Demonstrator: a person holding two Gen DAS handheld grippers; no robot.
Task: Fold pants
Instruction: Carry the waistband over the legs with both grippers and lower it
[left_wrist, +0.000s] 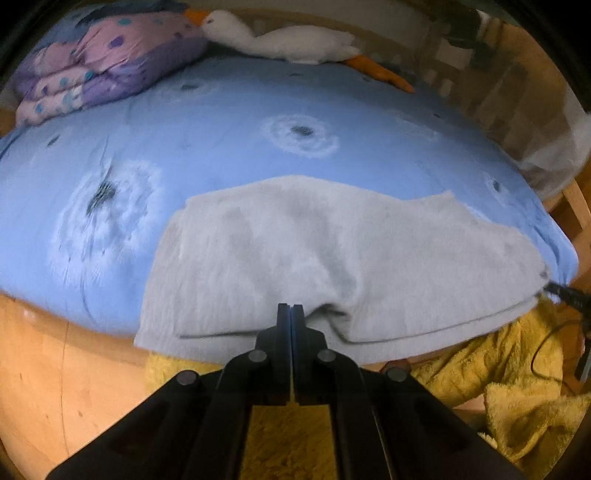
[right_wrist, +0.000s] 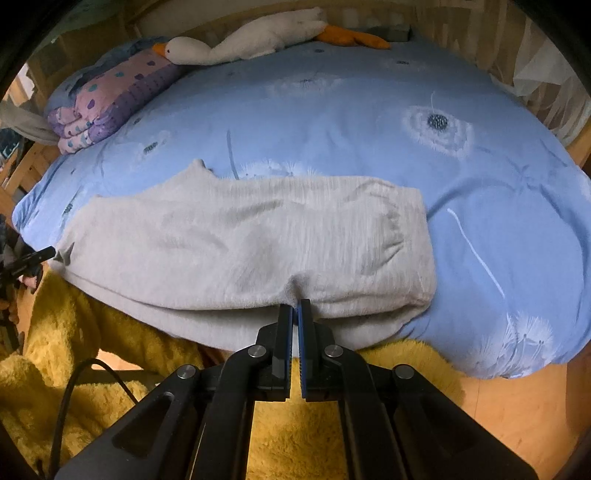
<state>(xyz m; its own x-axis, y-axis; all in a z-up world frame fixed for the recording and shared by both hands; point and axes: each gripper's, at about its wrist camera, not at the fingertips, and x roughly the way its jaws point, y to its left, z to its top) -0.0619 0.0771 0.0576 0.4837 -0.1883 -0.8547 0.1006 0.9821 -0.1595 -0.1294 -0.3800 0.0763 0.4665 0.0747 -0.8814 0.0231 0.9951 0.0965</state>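
Observation:
Light grey pants (left_wrist: 314, 254) lie folded lengthwise across the near edge of a blue bed, their long edge hanging slightly over the side. My left gripper (left_wrist: 291, 307) is shut on the near edge of the pants, where the cloth puckers at the tips. In the right wrist view the same pants (right_wrist: 258, 240) lie with the gathered waistband at the right end. My right gripper (right_wrist: 295, 304) is shut on their near folded edge, cloth bunched at the tips. The other gripper's tips peek in at each view's side (left_wrist: 565, 293).
The blue dandelion-print bedcover (right_wrist: 369, 122) spreads behind the pants. A folded purple quilt (right_wrist: 107, 99) and a white plush goose (right_wrist: 258, 37) lie at the far side. A yellow fluffy blanket (right_wrist: 92, 350) and a black cable (right_wrist: 74, 387) lie below the wooden bed rail (left_wrist: 55, 369).

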